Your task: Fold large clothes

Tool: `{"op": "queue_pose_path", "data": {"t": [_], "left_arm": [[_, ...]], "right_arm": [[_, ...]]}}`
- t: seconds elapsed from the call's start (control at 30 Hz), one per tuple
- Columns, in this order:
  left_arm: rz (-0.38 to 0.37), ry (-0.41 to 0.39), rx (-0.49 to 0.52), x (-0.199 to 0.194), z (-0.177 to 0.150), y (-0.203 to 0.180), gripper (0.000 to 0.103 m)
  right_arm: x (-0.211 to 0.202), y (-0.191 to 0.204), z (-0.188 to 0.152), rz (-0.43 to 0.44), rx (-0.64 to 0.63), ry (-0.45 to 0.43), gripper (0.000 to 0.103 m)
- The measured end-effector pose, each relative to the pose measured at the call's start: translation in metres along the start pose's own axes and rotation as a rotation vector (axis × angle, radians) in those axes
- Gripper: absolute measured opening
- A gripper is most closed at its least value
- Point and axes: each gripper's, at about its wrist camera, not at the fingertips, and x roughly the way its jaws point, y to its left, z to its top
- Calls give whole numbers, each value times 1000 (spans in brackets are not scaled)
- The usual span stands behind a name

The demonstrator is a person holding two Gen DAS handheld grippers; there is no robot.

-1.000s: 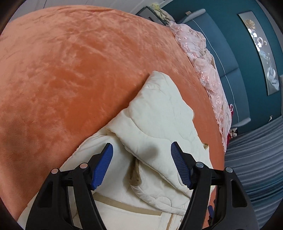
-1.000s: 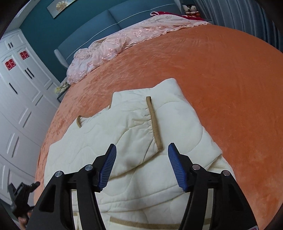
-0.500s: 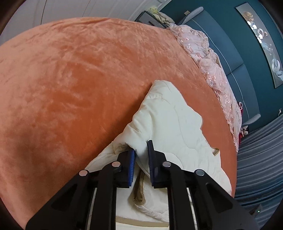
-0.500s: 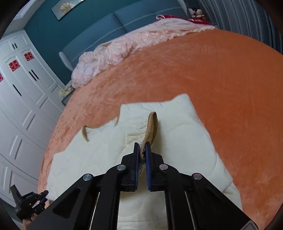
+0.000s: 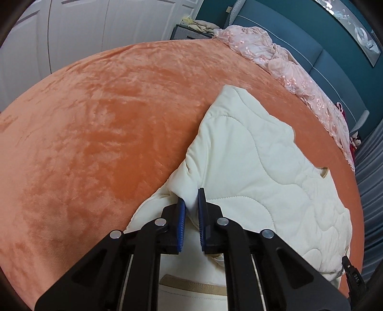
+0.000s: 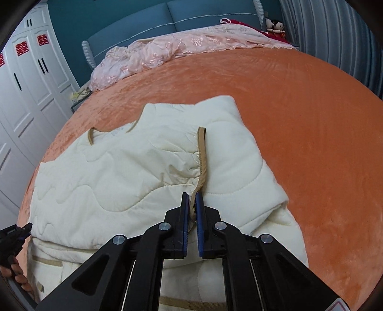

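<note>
A cream quilted jacket [image 5: 258, 167] with tan trim lies on the orange bedspread [image 5: 95, 134], its sleeves folded over the body. My left gripper [image 5: 191, 201] is shut on a fold of the jacket's left edge. In the right wrist view the jacket [image 6: 115, 177] fills the middle, and my right gripper [image 6: 191, 199] is shut on the tan cuff [image 6: 201, 153] of the sleeve laid across the jacket. The left gripper also shows in the right wrist view [image 6: 14, 235] at the jacket's far left edge.
A pink lace cover [image 6: 167, 47] lies bunched along the blue headboard [image 6: 191, 14]. White wardrobes [image 6: 28, 79] stand to the left of the bed, grey curtains [image 6: 335, 31] to the right. Orange bedspread [image 6: 311, 119] surrounds the jacket.
Both grippers went from open above the jacket to shut on it: the left on the edge fold, the right on the tan cuff. Both then drew back and lifted the cloth slightly.
</note>
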Motion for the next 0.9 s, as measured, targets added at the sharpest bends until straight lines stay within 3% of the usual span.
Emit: {"op": "queue_pose_path", "data": {"t": [0.33, 0.43, 0.53, 0.6, 0.7, 0.9], "left_arm": [[75, -5, 123, 12, -13, -10, 11], [98, -6, 167, -5, -12, -12, 25], [123, -87, 230, -41, -9, -14, 34], [124, -134, 263, -60, -3, -22, 34], [90, -161, 295, -66, 9, -49, 34], [50, -111, 385, -27, 2, -105, 34]], "right_arm": [[15, 2, -10, -33, -29, 42, 7], [-1, -1, -5, -42, -11, 42, 11], [-34, 1, 4, -65, -1, -40, 13], [-52, 11, 13, -42, -8, -95, 15], [-53, 41, 30, 31, -41, -101, 15], [-9, 98, 24, 65, -182, -28, 15]]}}
